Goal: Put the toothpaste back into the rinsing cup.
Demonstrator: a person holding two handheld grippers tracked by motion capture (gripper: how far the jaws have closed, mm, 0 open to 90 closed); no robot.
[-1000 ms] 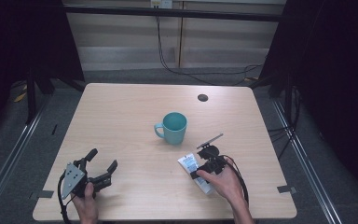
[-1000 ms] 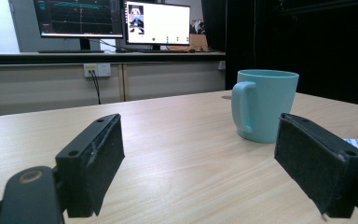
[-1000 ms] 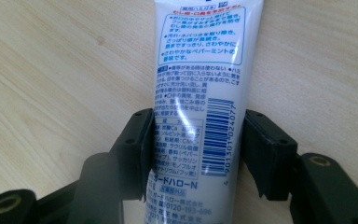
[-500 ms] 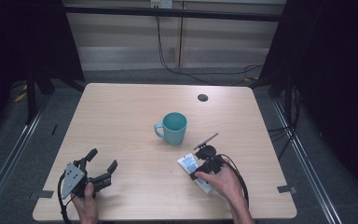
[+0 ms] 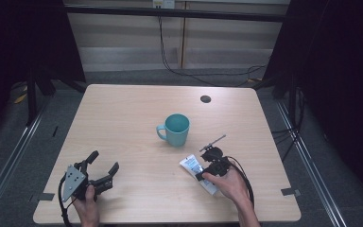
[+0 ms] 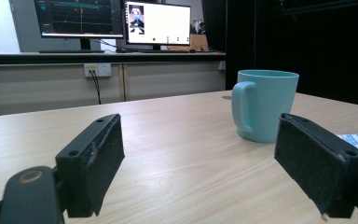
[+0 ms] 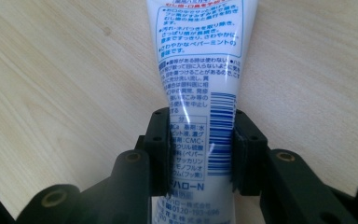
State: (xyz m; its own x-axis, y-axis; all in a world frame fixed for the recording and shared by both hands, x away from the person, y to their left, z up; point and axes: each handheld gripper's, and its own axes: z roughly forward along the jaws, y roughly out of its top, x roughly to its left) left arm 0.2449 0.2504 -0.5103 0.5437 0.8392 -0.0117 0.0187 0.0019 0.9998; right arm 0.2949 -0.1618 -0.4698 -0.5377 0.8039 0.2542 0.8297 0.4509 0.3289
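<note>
Gripping the white tube [image 7: 200,70] across its width: the right tool [image 7: 201,144] has just been closing its jaws, pads now pressing both tube edges. Tube lies flat on the bench [image 5: 137,113], near right, just beside the teal mug [image 5: 176,129]. Grasp looks secured; lifting should follow. Left tool [image 5: 102,167] rests near left, jaws wide, empty.

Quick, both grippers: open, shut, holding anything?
Left gripper: open, holding nothing.
Right gripper: jaws have just been closing and now clamp the white tube on the table.
</note>
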